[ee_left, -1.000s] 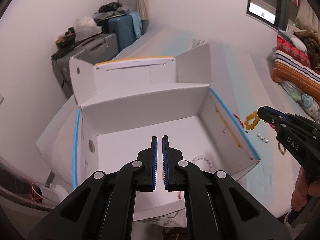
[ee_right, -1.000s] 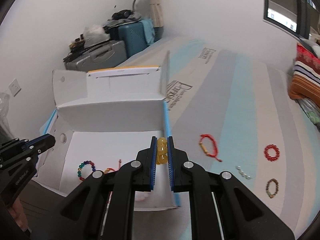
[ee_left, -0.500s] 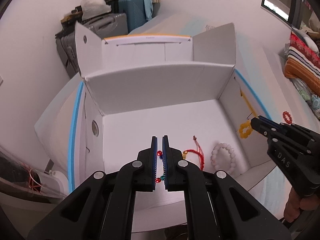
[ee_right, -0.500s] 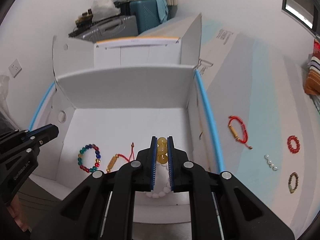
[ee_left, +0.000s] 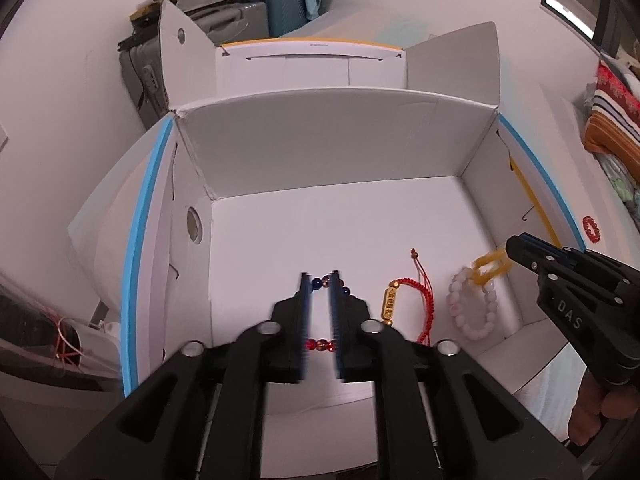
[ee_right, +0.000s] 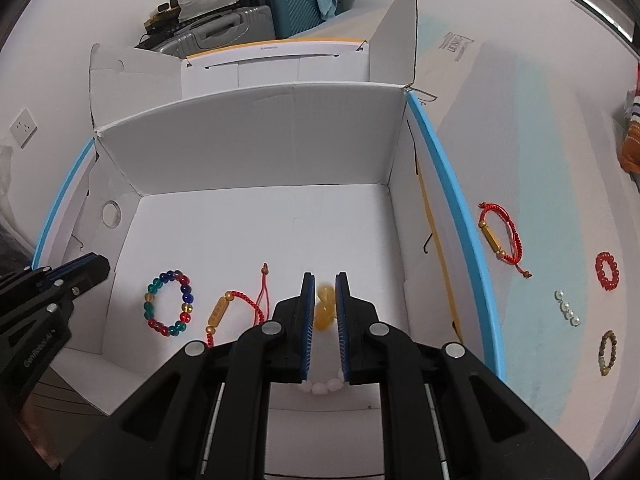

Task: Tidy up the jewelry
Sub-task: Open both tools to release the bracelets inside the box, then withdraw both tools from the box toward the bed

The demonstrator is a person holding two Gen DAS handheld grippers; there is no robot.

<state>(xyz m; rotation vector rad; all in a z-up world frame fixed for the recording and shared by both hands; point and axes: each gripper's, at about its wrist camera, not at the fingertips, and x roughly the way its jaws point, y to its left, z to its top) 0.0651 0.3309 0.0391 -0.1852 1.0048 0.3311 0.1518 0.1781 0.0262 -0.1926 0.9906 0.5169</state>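
1. The left gripper [ee_left: 320,276] has just been opening; its jaws stand apart astride the multicoloured bead bracelet [ee_right: 168,304], which lies flat on the white box [ee_right: 248,148] floor, near its left wall.
2. The right gripper [ee_right: 323,280] pinches the yellow bead bracelet [ee_right: 324,312], which hangs just above the white bead bracelet [ee_left: 472,308] near the box's right wall.

You are looking at a matt white cardboard box [ee_right: 256,152], glossy glass-like multicoloured beads [ee_right: 168,308], a braided red cord bracelet [ee_right: 236,308], and matt black plastic grippers [ee_right: 323,312].
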